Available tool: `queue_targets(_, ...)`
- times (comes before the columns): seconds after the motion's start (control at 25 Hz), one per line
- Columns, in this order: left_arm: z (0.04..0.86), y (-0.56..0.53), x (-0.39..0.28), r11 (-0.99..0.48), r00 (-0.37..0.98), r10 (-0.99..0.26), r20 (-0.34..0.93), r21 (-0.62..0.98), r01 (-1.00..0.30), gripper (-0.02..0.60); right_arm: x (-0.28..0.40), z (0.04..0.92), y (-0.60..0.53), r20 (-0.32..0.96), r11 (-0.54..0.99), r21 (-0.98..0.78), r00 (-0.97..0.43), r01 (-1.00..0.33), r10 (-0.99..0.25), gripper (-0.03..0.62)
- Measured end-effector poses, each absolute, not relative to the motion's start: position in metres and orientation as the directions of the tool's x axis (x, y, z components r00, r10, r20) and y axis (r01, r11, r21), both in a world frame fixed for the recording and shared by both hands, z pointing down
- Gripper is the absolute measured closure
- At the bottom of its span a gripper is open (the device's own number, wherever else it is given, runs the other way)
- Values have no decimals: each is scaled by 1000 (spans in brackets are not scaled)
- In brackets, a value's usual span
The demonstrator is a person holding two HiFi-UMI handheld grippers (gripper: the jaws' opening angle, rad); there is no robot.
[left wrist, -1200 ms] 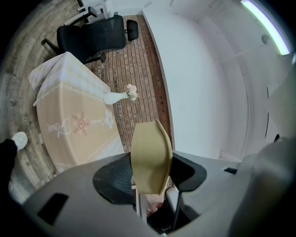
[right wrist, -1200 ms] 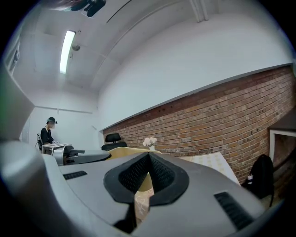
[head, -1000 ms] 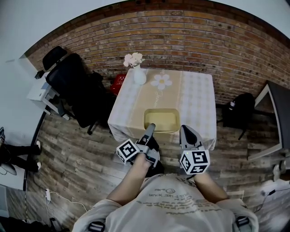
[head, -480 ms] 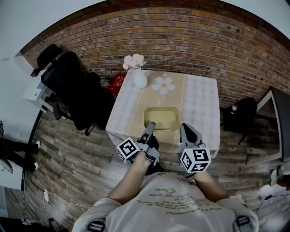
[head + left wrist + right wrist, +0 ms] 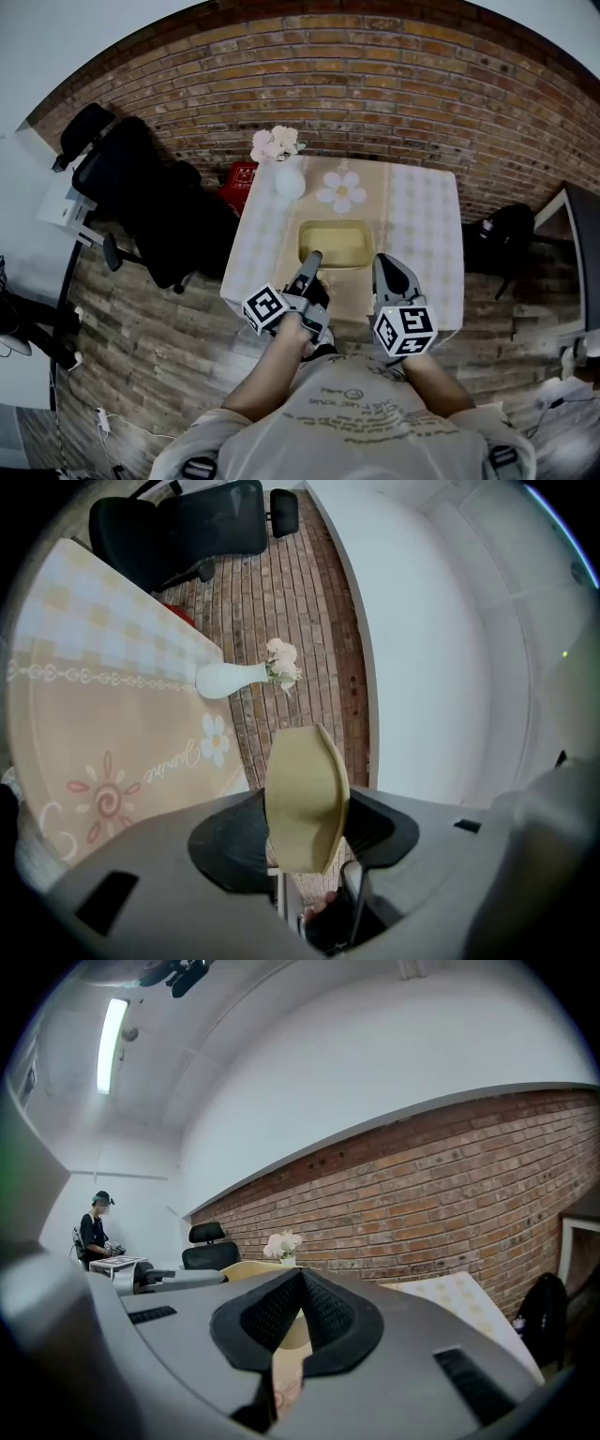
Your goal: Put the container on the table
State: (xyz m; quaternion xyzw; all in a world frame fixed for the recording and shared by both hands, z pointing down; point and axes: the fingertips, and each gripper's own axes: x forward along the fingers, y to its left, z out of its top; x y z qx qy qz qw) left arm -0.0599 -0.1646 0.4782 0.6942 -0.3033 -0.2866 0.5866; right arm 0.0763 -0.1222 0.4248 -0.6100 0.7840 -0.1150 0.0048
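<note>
A person holds 2 tools over a square surface with a pale checked cloth (image 5: 427,225); the surface sits in the middle of the head view, against a red brick wall (image 5: 375,84).

The yellow plastic container with round corners (image 5: 335,246) is in the middle of the head view, over the near part of the surface; I cannot tell if it touches the cloth.

The left tool (image 5: 314,255) is at the container's near left corner; in the left gripper view the left tool (image 5: 305,832) is closed tight on the container's thin wall (image 5: 305,789), which sticks up in the middle of the frame.

The right tool (image 5: 382,262) is at the container's near right corner; in the right gripper view the right tool (image 5: 300,1283) is pinched together at the tips, with the container's yellow side (image 5: 292,1330) in the thin slit.

A white vase with pale pink flowers (image 5: 287,173) stands on the far left corner of the surface, well apart from the container; a black office chair (image 5: 131,187) is at the upper left, on the wooden floor (image 5: 159,347).
</note>
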Motion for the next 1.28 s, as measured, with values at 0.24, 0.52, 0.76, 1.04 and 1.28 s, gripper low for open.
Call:
queue_targets(0.24,484,-222,-68,-119,681,-732,-28,989,-87,356,71,424,-172,154,178,-172,-205,-969,-967,592)
queue_targets(0.52,501,-272,-64,-100,731,-682,-22,993,-63,356,71,434,-216,182,105,-176,-137,-979,-974,592)
queue_targets(0.76,529,-288,-56,-39,755,-655,35,996,-80,356,77,453,-230,228,77,-194,-122,-978,-966,592)
queue_targets(1.04,557,-307,-40,31,752,-655,77,997,-74,356,96,472,-245,279,70,-213,-129,-975,-952,592)
queue_targets(1.28,578,-318,-26,59,755,-647,107,994,-90,356,106,488,-259,309,82,-238,-156,-968,-938,592)
